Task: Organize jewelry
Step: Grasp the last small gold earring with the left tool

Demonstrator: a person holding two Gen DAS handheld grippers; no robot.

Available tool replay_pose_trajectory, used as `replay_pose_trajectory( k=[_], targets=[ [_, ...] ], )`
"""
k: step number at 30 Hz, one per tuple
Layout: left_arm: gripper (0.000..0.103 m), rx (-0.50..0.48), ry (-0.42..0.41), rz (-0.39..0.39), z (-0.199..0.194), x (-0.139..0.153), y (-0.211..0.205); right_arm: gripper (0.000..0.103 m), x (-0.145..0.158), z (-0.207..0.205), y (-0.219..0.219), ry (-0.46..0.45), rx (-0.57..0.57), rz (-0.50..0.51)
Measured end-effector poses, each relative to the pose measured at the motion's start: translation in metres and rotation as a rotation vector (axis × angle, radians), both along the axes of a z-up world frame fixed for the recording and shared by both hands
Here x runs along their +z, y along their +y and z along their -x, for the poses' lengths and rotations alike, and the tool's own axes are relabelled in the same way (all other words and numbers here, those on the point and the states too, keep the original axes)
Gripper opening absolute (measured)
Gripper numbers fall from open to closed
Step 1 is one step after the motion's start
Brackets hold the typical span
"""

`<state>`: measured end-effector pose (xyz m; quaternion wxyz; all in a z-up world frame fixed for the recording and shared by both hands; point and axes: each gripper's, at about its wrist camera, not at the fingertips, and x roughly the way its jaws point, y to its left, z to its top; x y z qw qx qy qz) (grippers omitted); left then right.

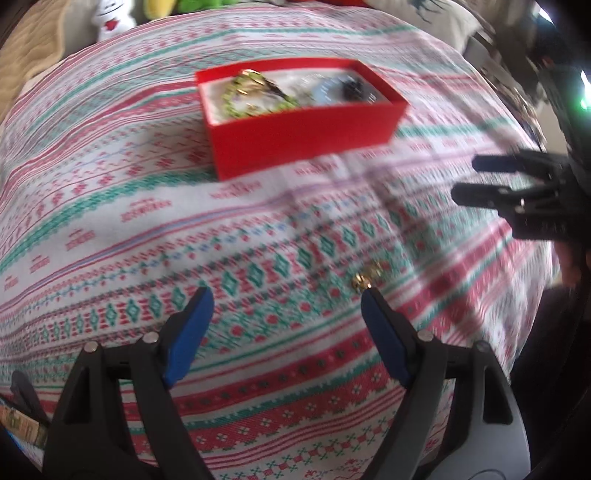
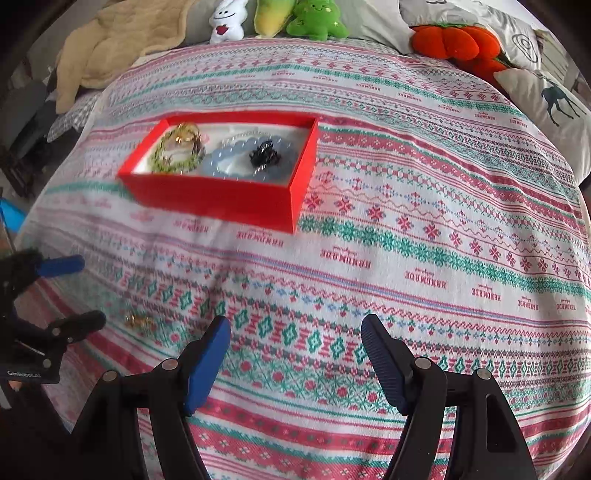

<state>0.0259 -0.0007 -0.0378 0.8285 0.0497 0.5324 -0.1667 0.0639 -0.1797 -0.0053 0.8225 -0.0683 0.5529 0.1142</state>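
Observation:
A red box (image 1: 306, 140) (image 2: 221, 199) stands on the patterned cloth and holds a green bead bracelet (image 2: 175, 157), gold pieces, a pale blue bead bracelet (image 2: 229, 166) and a black piece (image 2: 264, 155). A small gold jewelry piece (image 1: 365, 277) (image 2: 136, 321) lies loose on the cloth. My left gripper (image 1: 286, 299) is open and empty, its right fingertip just short of the gold piece; it also shows in the right wrist view (image 2: 79, 291). My right gripper (image 2: 295, 328) is open and empty over the cloth; it shows at the right edge of the left wrist view (image 1: 476, 179).
The patterned cloth (image 2: 406, 221) covers a rounded surface. Plush toys (image 2: 314, 18), an orange plush pumpkin (image 2: 458, 40), a beige blanket (image 2: 118, 40) and pillows (image 2: 554, 103) line the far edge.

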Motion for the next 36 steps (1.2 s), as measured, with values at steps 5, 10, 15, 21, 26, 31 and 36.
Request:
replay_pose_trajectory(
  k=[5, 10, 15, 21, 26, 31, 36],
  targets=[
    [0.066, -0.093, -0.017, 0.018, 0.008, -0.007, -0.011, 0.074, -0.012, 0.011, 0.002, 0.011, 0.043, 0.02],
    [0.043, -0.167, -0.017, 0.051, 0.008, -0.011, -0.025, 0.074, -0.018, 0.016, 0.005, 0.016, 0.074, 0.032],
    [0.026, -0.205, -0.011, 0.063, 0.003, -0.012, -0.036, 0.074, -0.021, 0.019, 0.008, 0.019, 0.091, 0.038],
    [0.02, -0.232, -0.024, 0.041, 0.001, -0.014, -0.047, 0.074, -0.023, 0.022, 0.01, 0.024, 0.103, 0.048],
    [0.015, -0.264, -0.039, 0.022, 0.005, -0.014, -0.052, 0.074, -0.025, 0.022, 0.01, 0.024, 0.101, 0.048],
    [0.009, -0.267, -0.041, 0.016, 0.005, -0.012, -0.052, 0.074, -0.022, 0.024, 0.011, 0.011, 0.107, 0.04],
    [0.009, -0.237, -0.039, -0.012, 0.005, -0.01, -0.044, 0.074, -0.019, 0.03, 0.025, -0.007, 0.149, 0.021]
  ],
)
